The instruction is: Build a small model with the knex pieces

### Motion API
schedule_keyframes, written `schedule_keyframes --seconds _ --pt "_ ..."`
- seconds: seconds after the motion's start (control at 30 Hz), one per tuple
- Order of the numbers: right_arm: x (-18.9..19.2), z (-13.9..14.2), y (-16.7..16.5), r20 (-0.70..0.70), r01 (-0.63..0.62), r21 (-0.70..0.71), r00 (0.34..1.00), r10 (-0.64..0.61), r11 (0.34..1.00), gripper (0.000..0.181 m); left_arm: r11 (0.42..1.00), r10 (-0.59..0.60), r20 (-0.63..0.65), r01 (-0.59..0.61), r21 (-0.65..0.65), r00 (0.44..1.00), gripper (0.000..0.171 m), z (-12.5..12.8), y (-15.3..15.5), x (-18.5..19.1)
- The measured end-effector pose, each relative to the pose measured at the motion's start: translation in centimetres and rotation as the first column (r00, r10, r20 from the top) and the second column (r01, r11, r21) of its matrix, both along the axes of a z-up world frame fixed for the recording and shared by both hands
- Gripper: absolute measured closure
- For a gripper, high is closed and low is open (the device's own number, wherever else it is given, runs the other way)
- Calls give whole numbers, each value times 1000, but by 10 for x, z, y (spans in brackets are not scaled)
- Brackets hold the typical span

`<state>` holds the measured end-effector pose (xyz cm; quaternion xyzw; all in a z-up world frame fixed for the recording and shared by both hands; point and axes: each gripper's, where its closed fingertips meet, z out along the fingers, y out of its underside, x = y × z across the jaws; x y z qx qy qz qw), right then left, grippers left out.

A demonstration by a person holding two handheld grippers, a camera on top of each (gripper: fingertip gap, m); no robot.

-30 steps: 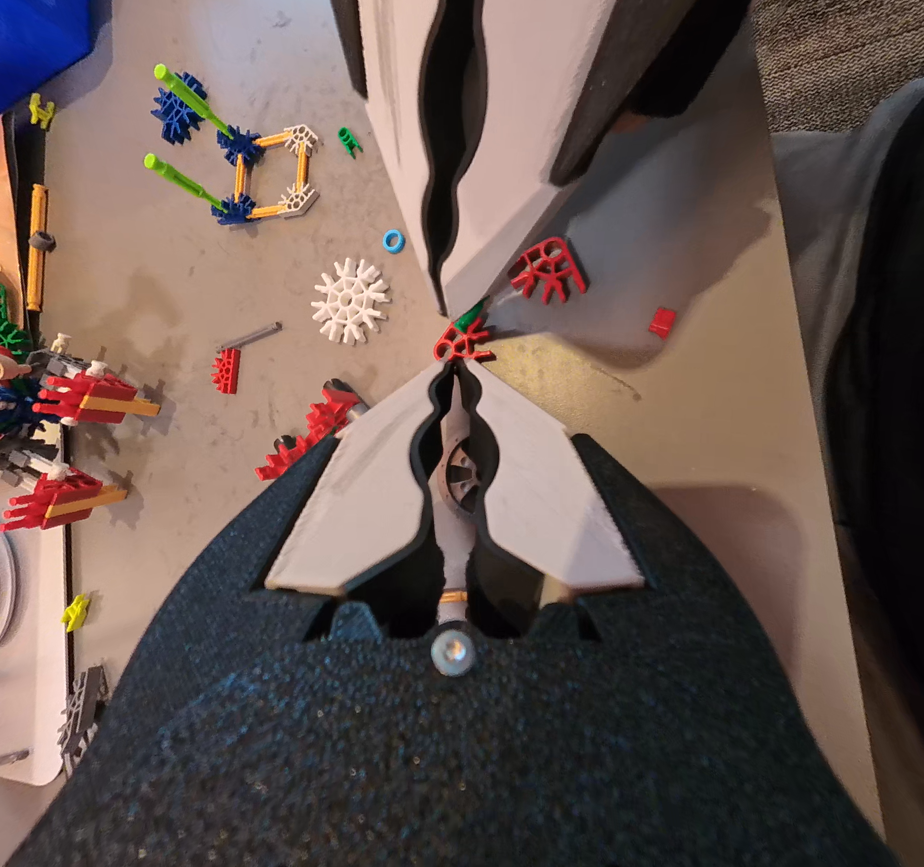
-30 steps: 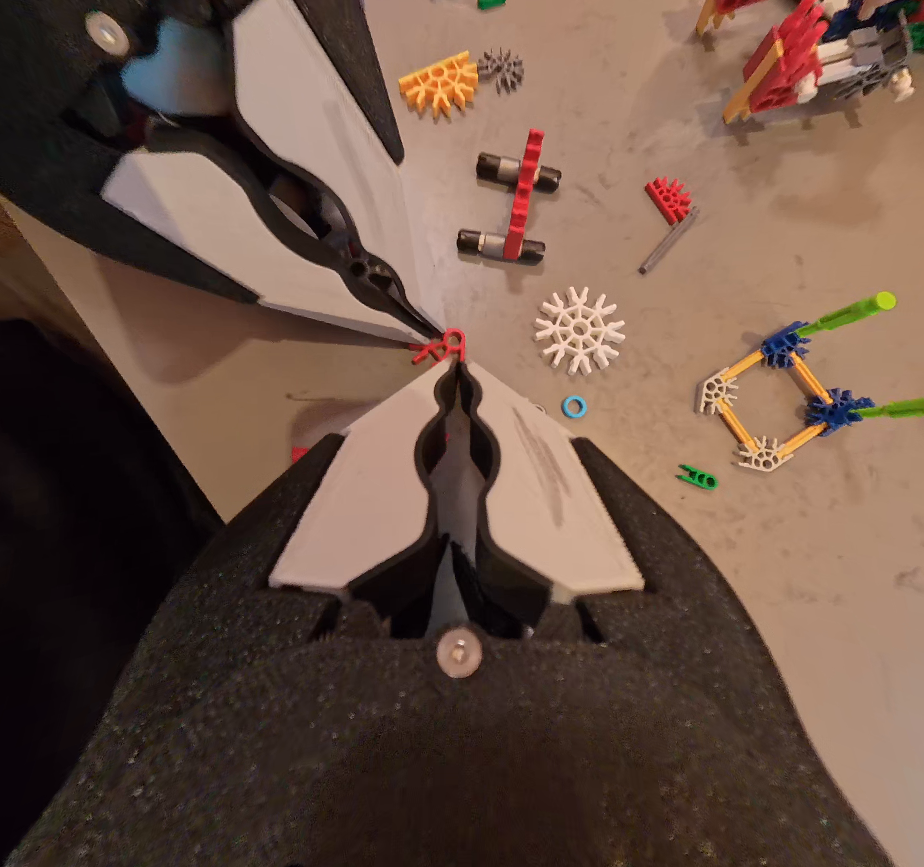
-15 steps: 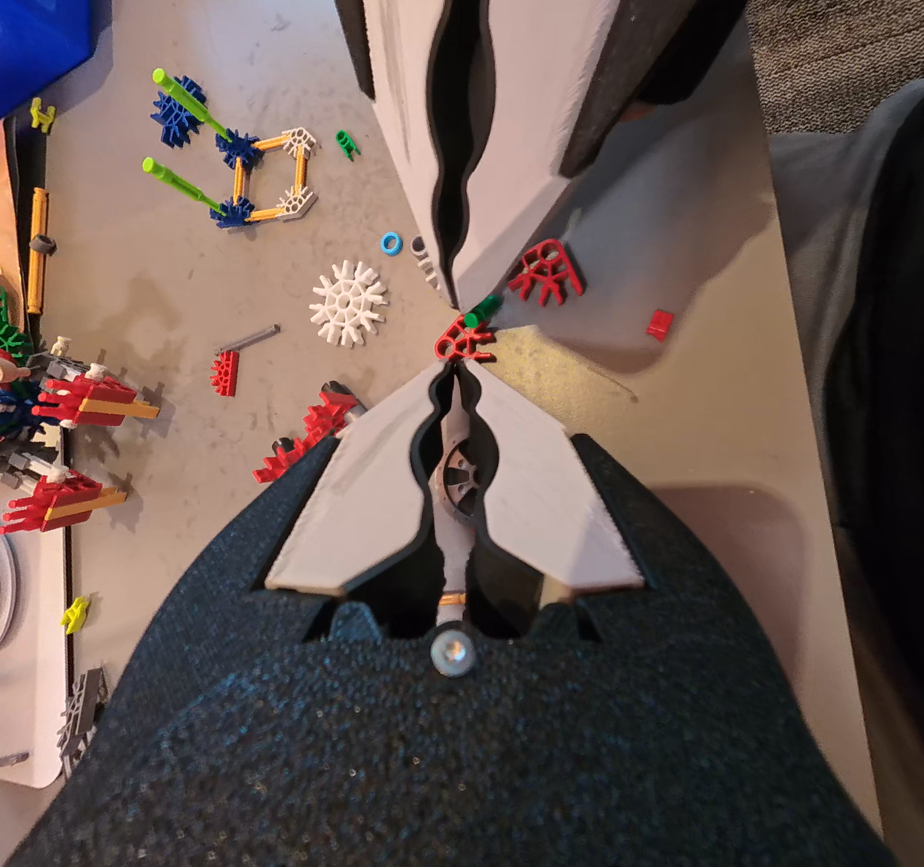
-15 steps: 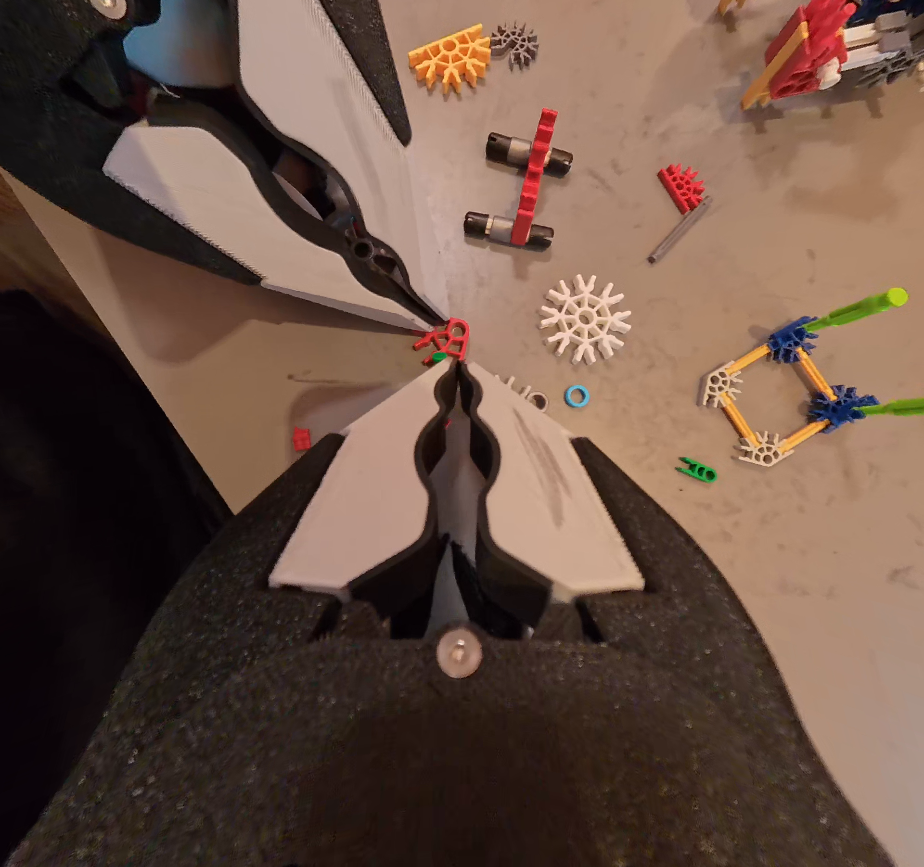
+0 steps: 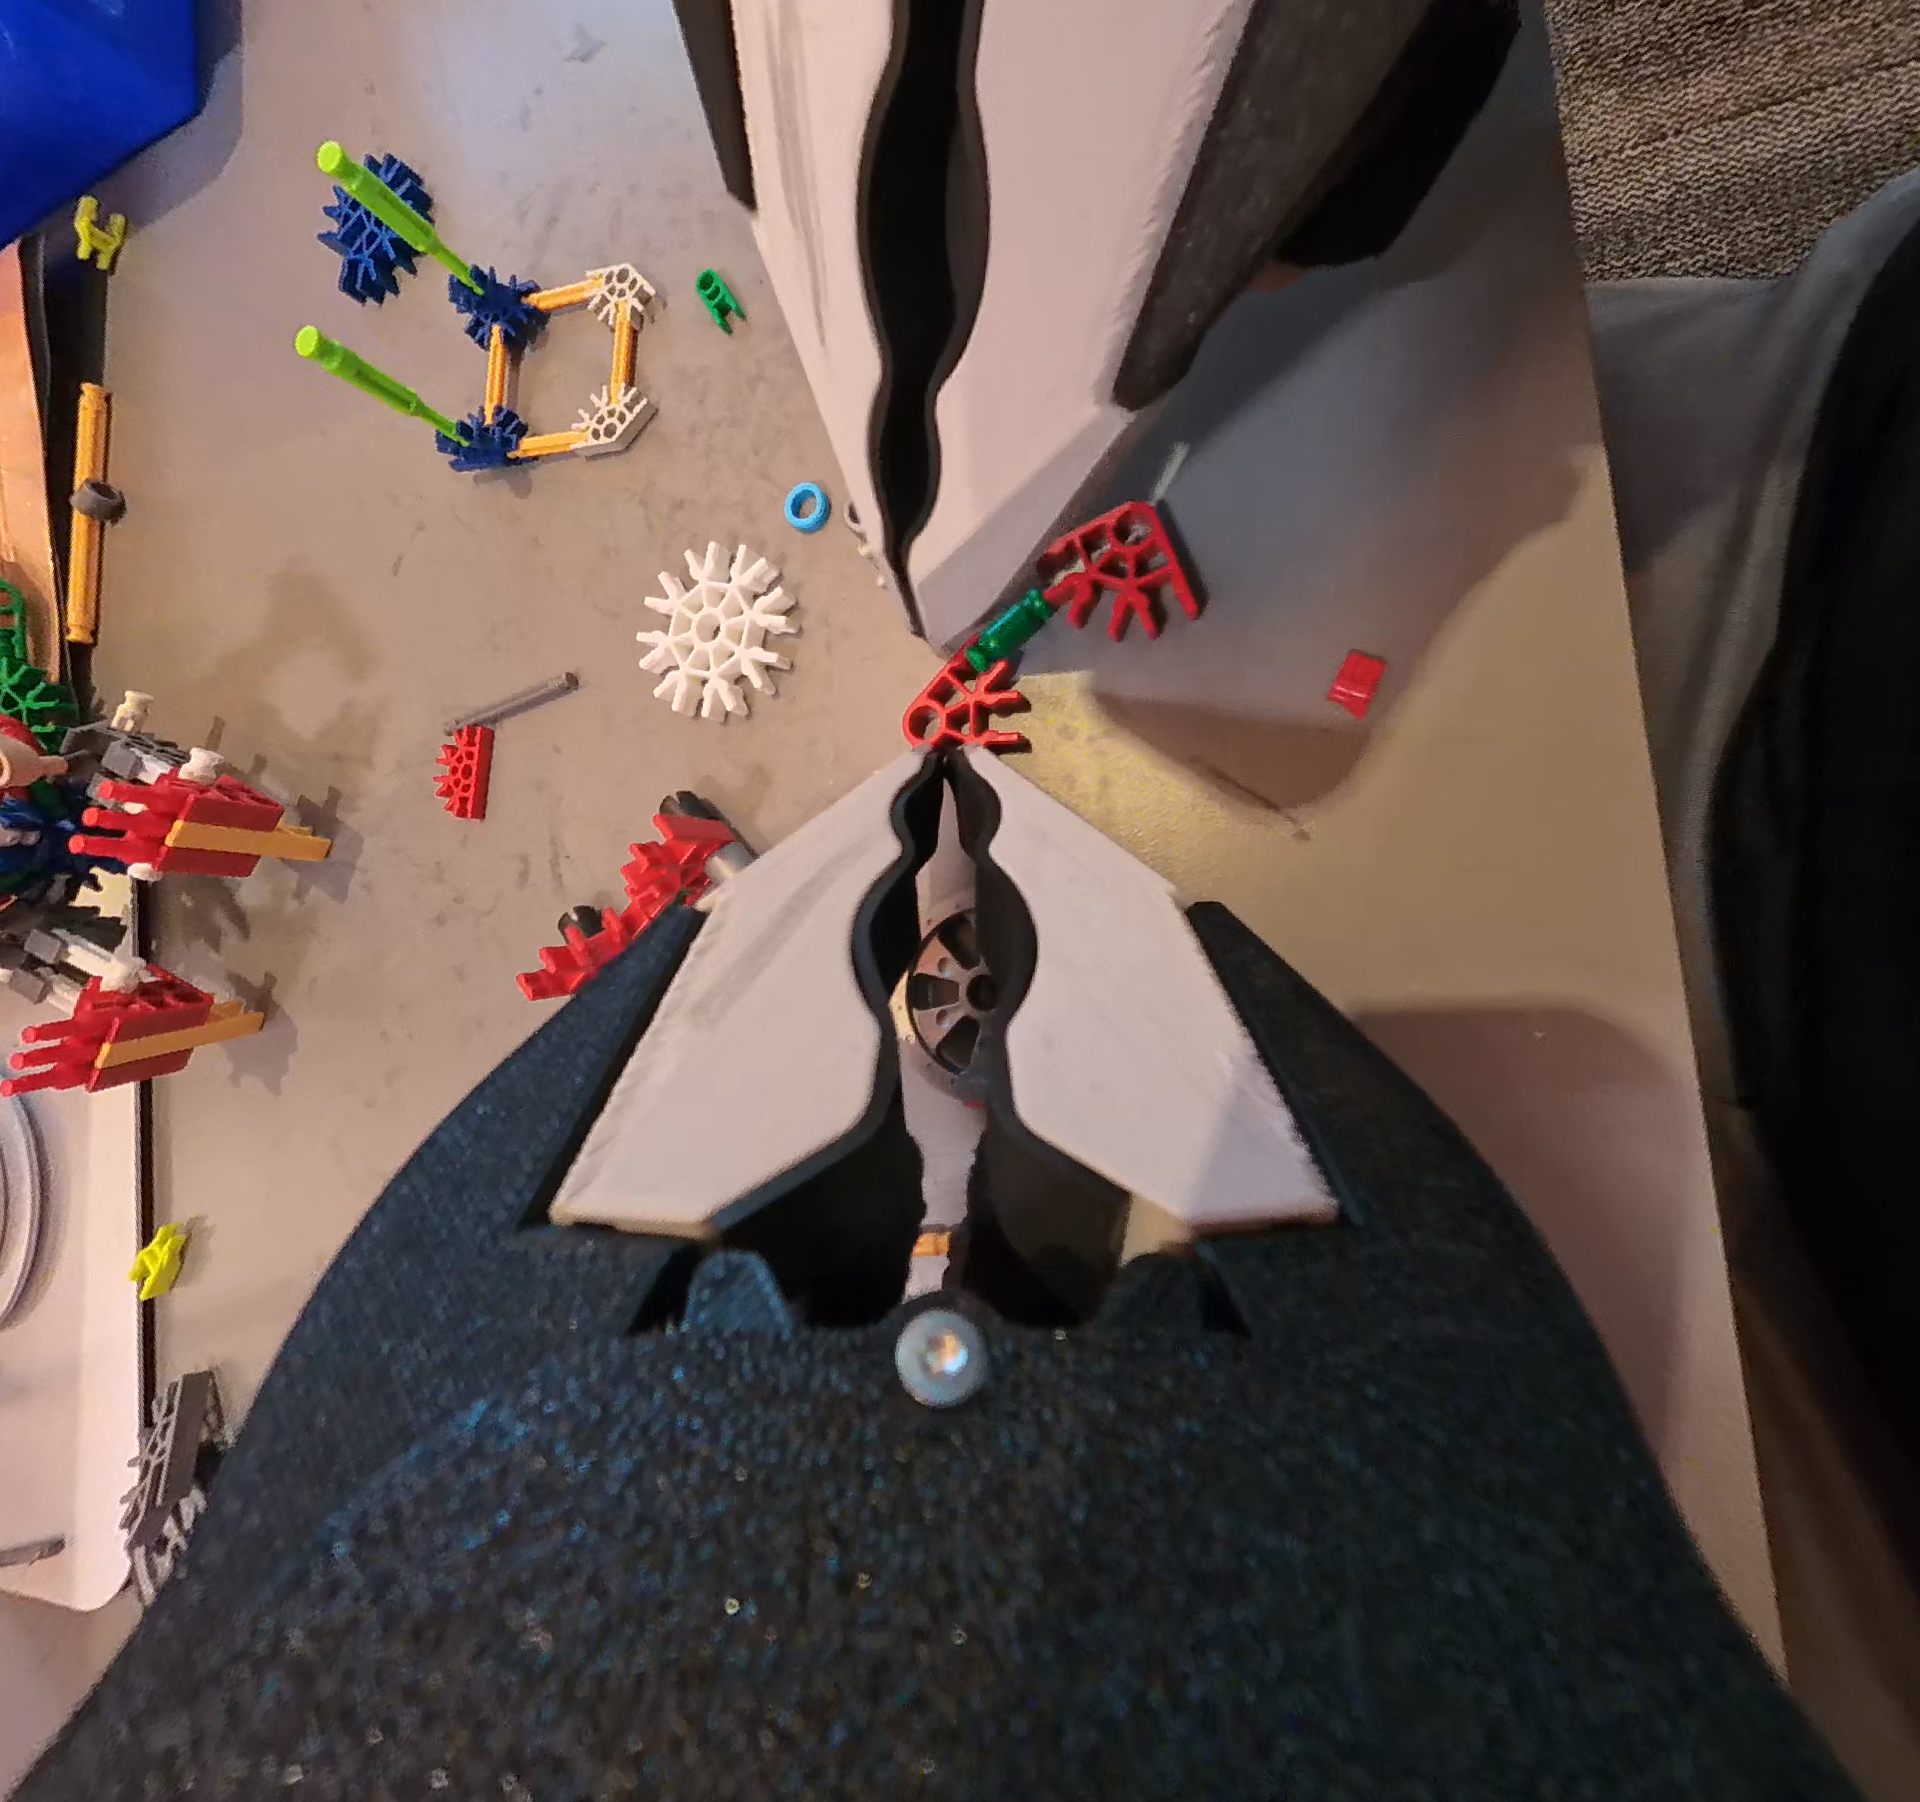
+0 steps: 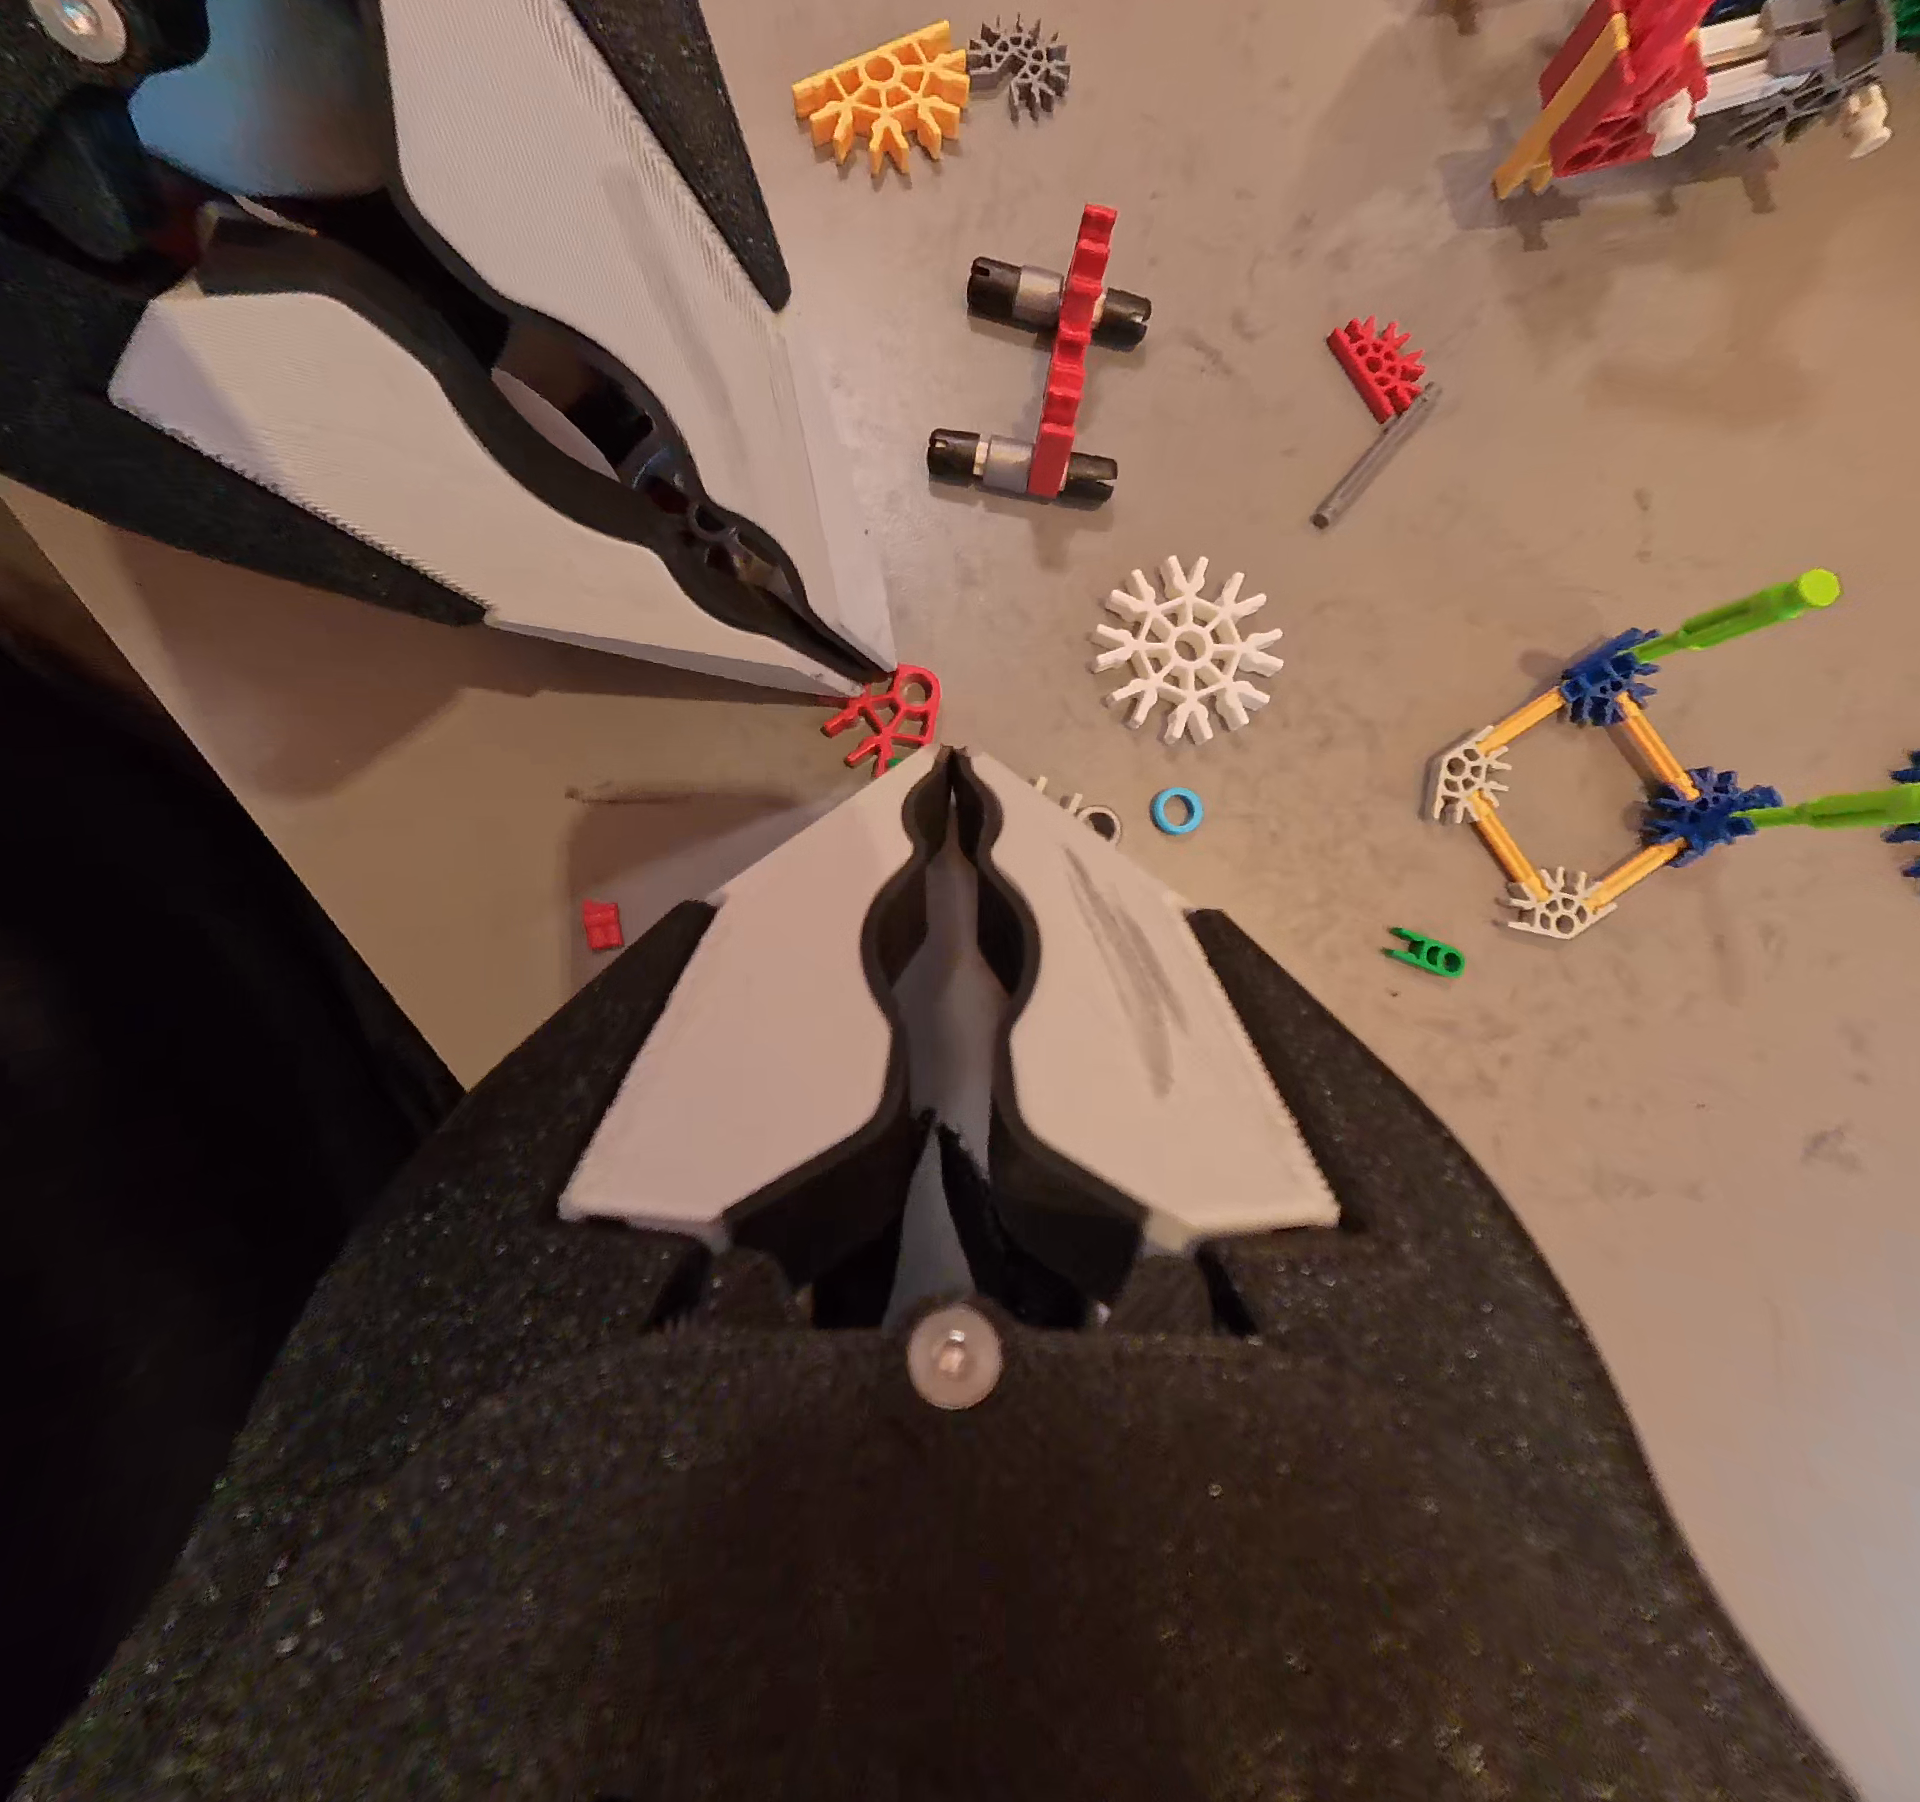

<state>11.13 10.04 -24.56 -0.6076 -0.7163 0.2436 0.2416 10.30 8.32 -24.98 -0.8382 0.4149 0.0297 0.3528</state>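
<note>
My left gripper (image 5: pixel 945 760) is shut on a small red connector (image 5: pixel 966 708) and holds it just above the table. A short green rod (image 5: pixel 1003 632) sticks out of that connector. My right gripper (image 5: pixel 923 622) comes in from the far side with its jaws shut, its tips beside the rod's base, not around it. In the right wrist view my right gripper (image 6: pixel 951 755) is shut just below the red connector (image 6: pixel 888 713), which the left gripper (image 6: pixel 868 677) pinches. A grey spoked wheel (image 5: pixel 951 999) shows in the hollow between the left fingers.
A second red connector (image 5: pixel 1122 568) and a small red piece (image 5: pixel 1356 682) lie near the table's edge. A white snowflake connector (image 6: pixel 1187 649), a blue ring (image 6: pixel 1176 810), a yellow-rod square frame (image 6: pixel 1558 786) and a red bar with black rollers (image 6: pixel 1060 370) lie farther in. Built models (image 5: pixel 156 827) stand at the left. The grippers are tip to tip, or close to it. The small red piece (image 5: pixel 1356 682) is about 7 cm from both grippers' fingertips. It turns up in the right wrist view (image 6: pixel 594 923) as well.
My right gripper has drawn back a little from the red connector, uncovering the whole green rod. The left gripper still holds the connector in the same place.
</note>
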Motion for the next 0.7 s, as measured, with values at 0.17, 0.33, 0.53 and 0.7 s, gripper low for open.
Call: schedule_keyframes --seconds 0.17,0.33,0.53,0.7 --pt "5 9 -1 -24 -9 -29 1000 8 1000 181 1000 -4 -6 4 4 1000 171 0 0 0" --pt "10 5 -9 -4 -35 -39 999 35 999 178 1000 -9 -9 9 3 1000 171 0 0 0" --pt "9 -4 -8 18 -29 -9 999 29 1000 177 1000 -9 -12 9 5 1000 171 0 0 1" --pt "8 -1 -8 6 -22 -13 1000 22 1000 177 1000 -10 -15 11 6 1000 171 0 0 1"
